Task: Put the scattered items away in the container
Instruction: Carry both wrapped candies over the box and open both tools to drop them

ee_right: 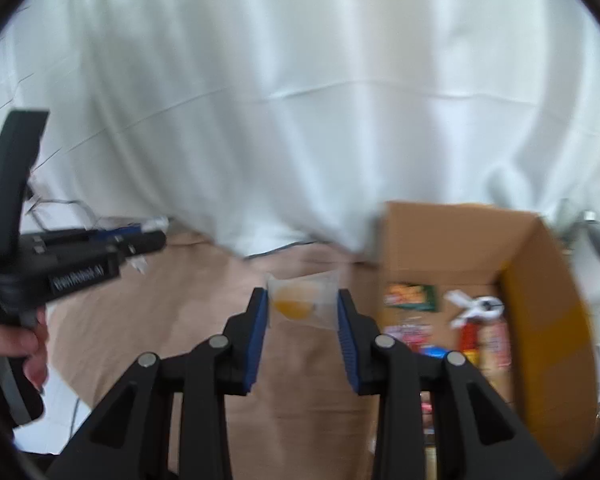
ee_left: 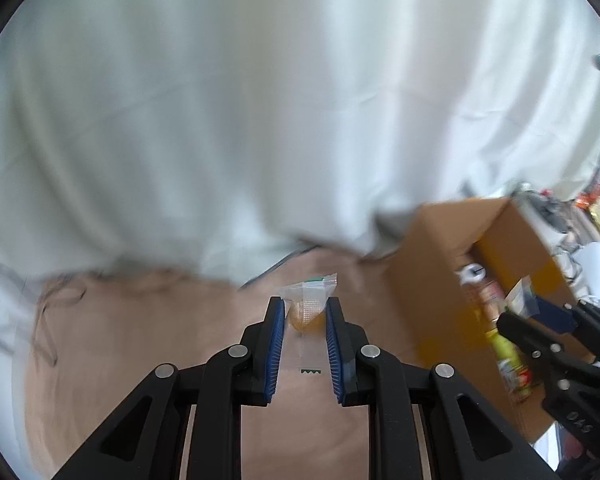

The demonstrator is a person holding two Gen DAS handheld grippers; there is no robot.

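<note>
Two tools up here. My left tool (ee_left: pixel 304 312) is pinched on one clear packet (ee_left: pixel 309 300) with something orange inside, my right tool (ee_right: pixel 302 304) likewise on another orange-filled packet (ee_right: pixel 304 298). One cardboard box (ee_right: pixel 440 240) sits right of both, several items inside.

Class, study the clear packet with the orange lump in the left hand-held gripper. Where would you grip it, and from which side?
Grip the clear packet at its orange lump, pads on its long edges, approaching from its tail: the bulge gives purchase, bare film might slip.
</note>
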